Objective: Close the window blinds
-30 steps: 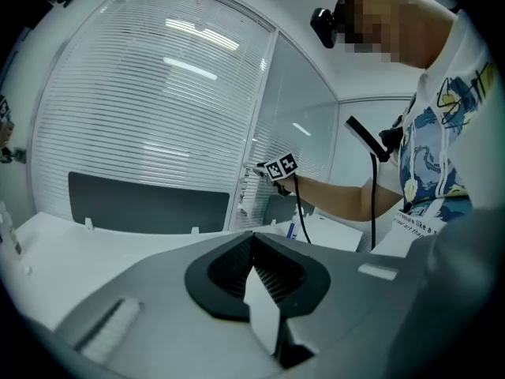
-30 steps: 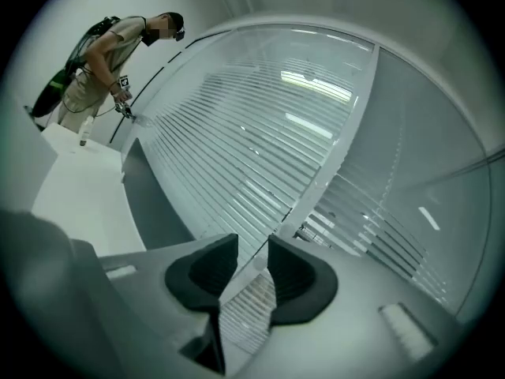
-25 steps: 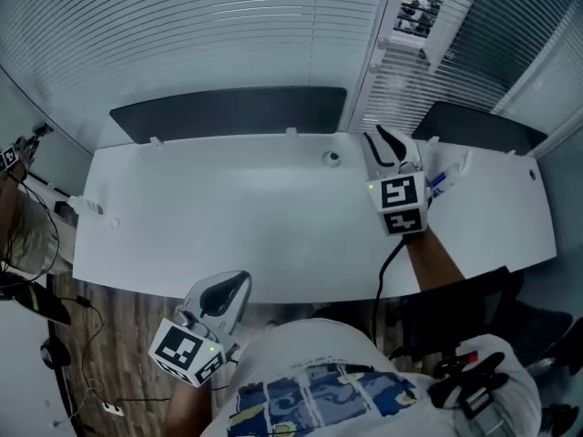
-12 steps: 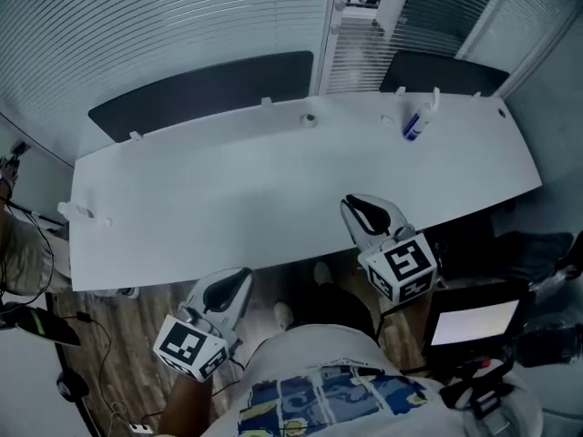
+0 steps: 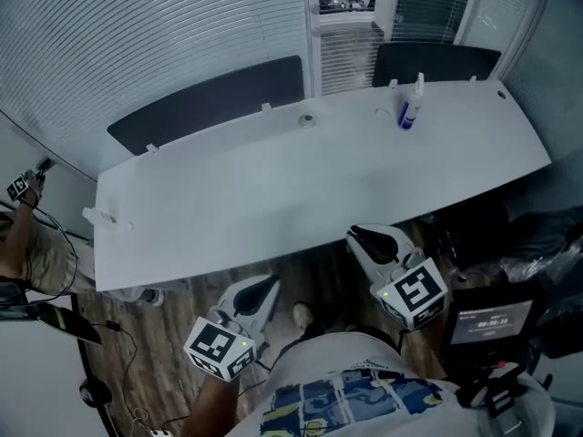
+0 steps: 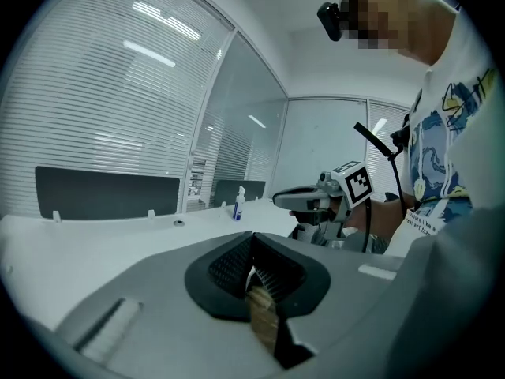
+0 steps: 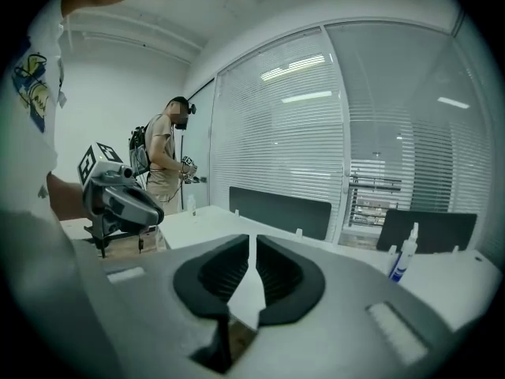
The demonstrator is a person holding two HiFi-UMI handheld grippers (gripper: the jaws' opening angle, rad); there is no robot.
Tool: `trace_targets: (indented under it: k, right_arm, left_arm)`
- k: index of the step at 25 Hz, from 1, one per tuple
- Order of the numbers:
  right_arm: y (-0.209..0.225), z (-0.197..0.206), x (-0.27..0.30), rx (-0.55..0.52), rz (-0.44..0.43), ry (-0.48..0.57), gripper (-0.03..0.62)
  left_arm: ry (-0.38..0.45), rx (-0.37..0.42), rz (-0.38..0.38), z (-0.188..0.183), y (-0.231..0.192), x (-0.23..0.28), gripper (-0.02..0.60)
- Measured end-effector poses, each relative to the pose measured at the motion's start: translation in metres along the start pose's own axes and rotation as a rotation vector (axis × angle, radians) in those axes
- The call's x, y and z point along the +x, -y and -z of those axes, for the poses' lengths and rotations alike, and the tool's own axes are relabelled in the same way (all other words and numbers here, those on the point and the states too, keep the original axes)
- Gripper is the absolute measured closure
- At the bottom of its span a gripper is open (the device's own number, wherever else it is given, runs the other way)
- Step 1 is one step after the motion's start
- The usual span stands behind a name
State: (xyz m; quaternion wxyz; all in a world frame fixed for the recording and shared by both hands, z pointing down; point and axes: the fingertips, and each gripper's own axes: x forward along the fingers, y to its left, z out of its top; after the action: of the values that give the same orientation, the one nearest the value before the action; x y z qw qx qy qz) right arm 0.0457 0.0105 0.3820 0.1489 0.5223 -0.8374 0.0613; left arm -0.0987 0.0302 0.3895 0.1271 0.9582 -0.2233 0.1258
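Note:
The slatted window blinds (image 5: 164, 44) hang lowered behind the white desk (image 5: 301, 180); they also show in the left gripper view (image 6: 102, 133) and the right gripper view (image 7: 276, 140). Both grippers are held over the wooden floor on the near side of the desk, far from the blinds. My left gripper (image 5: 264, 287) is shut with nothing in it, its pads (image 6: 272, 271) meeting at the tip. My right gripper (image 5: 368, 236) has just been closing; a thin slit stays between its pads (image 7: 280, 271) and nothing is between them.
A spray bottle (image 5: 407, 109) stands at the desk's far right edge. Two dark panels (image 5: 209, 98) stand along the desk's back. Another person (image 7: 166, 156) stands left of the desk. A lit screen (image 5: 492, 321) and cables (image 5: 100, 371) lie near my feet.
The right gripper has come back from the desk's far side near the blinds to the near side, and its jaws have narrowed. The left gripper drifted slightly right. I stand farther from the desk.

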Motion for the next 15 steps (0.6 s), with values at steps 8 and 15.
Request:
trace_targets:
  k: [8, 15]
  right_arm:
    - [-0.011, 0.024, -0.080, 0.053, -0.069, 0.008, 0.565]
    - [-0.024, 0.041, -0.120, 0.056, -0.111, 0.007, 0.569]
  left_arm:
    - [-0.032, 0.003, -0.002, 0.016, 0.092, 0.013, 0.577]
    - [-0.063, -0.033, -0.043, 0.037, 0.142, -0.003, 0.577]
